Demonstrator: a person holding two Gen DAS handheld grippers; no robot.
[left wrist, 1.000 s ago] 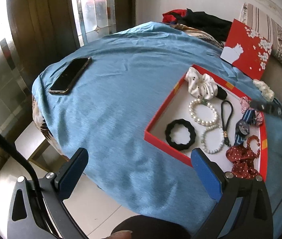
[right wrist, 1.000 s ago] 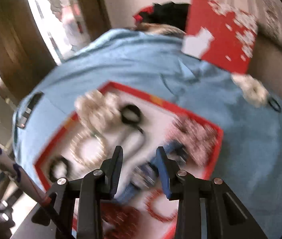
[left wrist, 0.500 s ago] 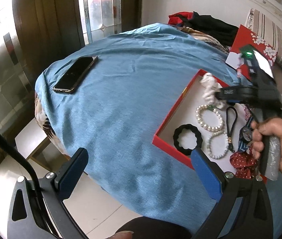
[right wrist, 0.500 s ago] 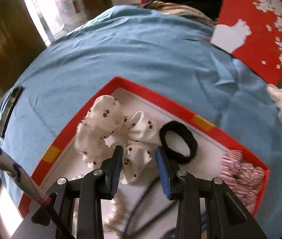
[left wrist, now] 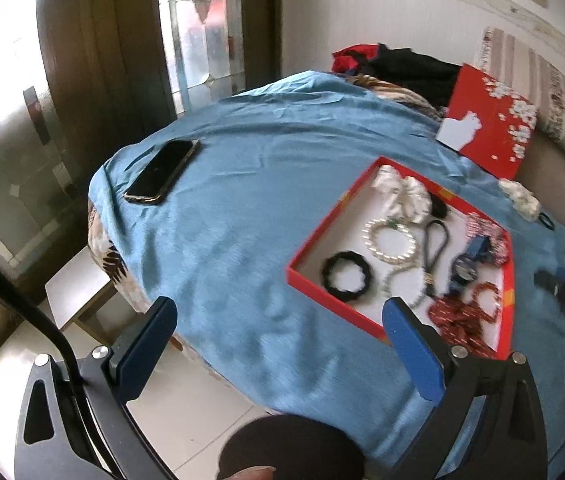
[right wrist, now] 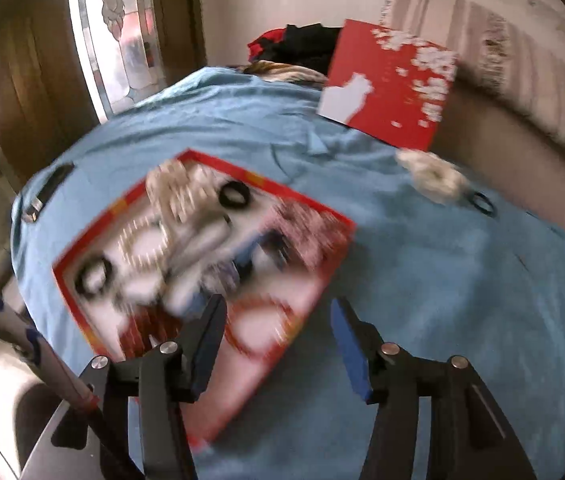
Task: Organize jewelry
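A red box [left wrist: 324,290] with a white floor lies on the blue cloth [left wrist: 242,216]. It holds a white scrunchie [left wrist: 402,196], a pearl bracelet [left wrist: 388,240], a black scrunchie [left wrist: 346,277], a black hair tie [left wrist: 434,240], a watch [left wrist: 464,270], a red bow [left wrist: 458,320] and a red bead bracelet [left wrist: 488,300]. My left gripper [left wrist: 278,344] is open and empty, near the table's front edge. My right gripper [right wrist: 278,344] is open and empty above the box's near corner [right wrist: 218,420]; its view is blurred. A white scrunchie [right wrist: 434,176] and a small black hair tie [right wrist: 482,202] lie on the cloth outside the box.
A black phone [left wrist: 162,172] lies at the cloth's left side. The red box lid [left wrist: 490,120] leans at the back against a striped sofa cushion [left wrist: 554,92]. Dark clothes [left wrist: 402,68] are heaped behind. A tiled floor [left wrist: 186,392] shows below the table edge.
My right gripper has pulled back from the white scrunchie in the box toward the box's near corner and opened wider. It left the scrunchie in the box. The left gripper has barely shifted.
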